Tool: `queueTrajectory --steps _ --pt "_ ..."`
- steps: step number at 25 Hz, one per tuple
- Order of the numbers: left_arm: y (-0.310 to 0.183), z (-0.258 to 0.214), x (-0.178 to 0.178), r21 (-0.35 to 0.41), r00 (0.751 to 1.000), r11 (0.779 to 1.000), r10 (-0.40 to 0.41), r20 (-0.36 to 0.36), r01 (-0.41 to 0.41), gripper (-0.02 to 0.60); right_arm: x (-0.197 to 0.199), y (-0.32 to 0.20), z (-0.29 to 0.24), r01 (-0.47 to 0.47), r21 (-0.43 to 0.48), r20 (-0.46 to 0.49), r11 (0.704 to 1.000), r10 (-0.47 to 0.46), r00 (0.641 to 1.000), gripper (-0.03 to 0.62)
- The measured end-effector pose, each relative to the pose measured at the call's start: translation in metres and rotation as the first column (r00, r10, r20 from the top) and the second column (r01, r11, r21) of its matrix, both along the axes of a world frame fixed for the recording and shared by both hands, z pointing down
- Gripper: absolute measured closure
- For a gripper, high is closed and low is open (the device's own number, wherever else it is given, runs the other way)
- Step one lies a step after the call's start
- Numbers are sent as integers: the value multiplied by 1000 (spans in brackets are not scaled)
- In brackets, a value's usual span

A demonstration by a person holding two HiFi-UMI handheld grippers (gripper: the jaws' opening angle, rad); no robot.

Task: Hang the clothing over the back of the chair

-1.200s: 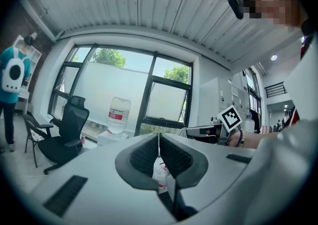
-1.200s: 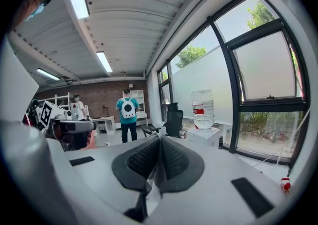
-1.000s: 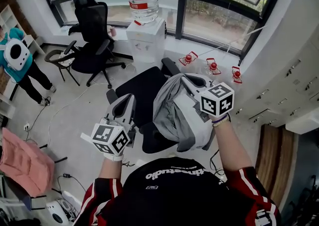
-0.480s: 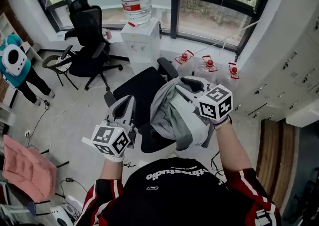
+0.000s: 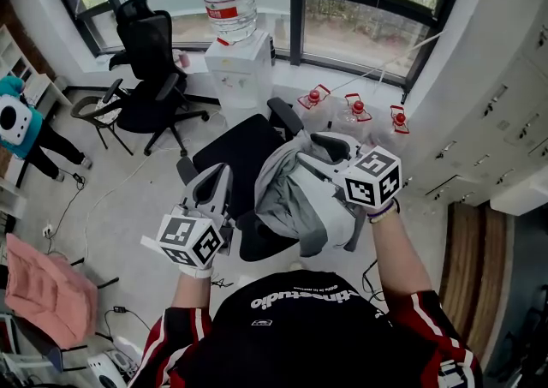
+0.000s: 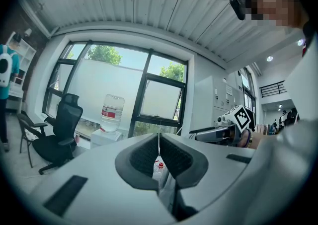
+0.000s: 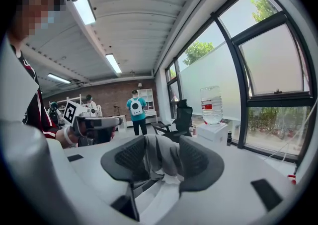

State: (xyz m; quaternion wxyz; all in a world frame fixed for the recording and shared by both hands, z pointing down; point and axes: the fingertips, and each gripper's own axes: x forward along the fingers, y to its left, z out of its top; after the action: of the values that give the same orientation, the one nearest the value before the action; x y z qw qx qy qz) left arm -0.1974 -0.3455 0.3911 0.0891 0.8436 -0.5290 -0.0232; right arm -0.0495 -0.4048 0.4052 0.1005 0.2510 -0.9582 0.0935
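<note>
Right tool clamps grey clothing (left tool closed).

Bright daylight from windows; ceiling strip light glares. Shadows soft. Gripper views: fisheye bending, dark vignette; left claw close-up blurred.

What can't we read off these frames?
Chair, head view: clothing and right gripper cover its near side, so contact with the backrest is unclear.
Clothing type: bunched in head and right gripper views; no collar or sleeves distinguishable.
Chair base, head view: hidden beneath the seat and the person's torso.
</note>
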Motion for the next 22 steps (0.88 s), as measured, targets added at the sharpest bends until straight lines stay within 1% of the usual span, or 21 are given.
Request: queueTrajectory --steps 3,14,19,22 --pt "1 0 3 1 1000 1000 1 2 -1 554 2 4 -4 7 0 34 1000 -7 999 351" --pt "1 -4 12 10 1000 1000 0 11 0 554 13 4 -7 -47 37 59 998 45 997 350" --pt "3 -6 11 17 1000 1000 -11 23 10 554 22 0 -11 -121 47 115 992 115 987 352" --pt "3 -6 10 18 1000 1000 -18 25 17 554 24 -1 -12 -141 41 131 989 135 982 355"
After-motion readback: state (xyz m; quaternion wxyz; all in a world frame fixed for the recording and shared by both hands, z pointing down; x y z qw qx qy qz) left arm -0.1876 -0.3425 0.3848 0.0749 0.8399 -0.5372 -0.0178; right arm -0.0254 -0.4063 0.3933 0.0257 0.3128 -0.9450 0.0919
